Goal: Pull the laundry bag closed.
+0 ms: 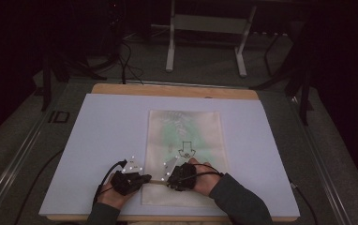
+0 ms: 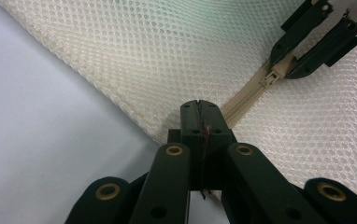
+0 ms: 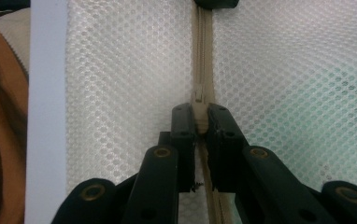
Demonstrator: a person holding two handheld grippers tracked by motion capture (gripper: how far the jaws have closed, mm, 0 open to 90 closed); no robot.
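Mesh bag (image 1: 185, 140): flat rectangular pouch of cream honeycomb netting, lying lower centre of the high view on the white board, long axis running up-frame, greenish contents showing faintly through. Beige zipper (image 3: 203, 56) runs along the bag's near end; in the right gripper view it goes straight up the middle, teeth closed above the slider (image 3: 199, 100). Left gripper view: zipper tape (image 2: 246, 100) ends at the bag corner, lower centre
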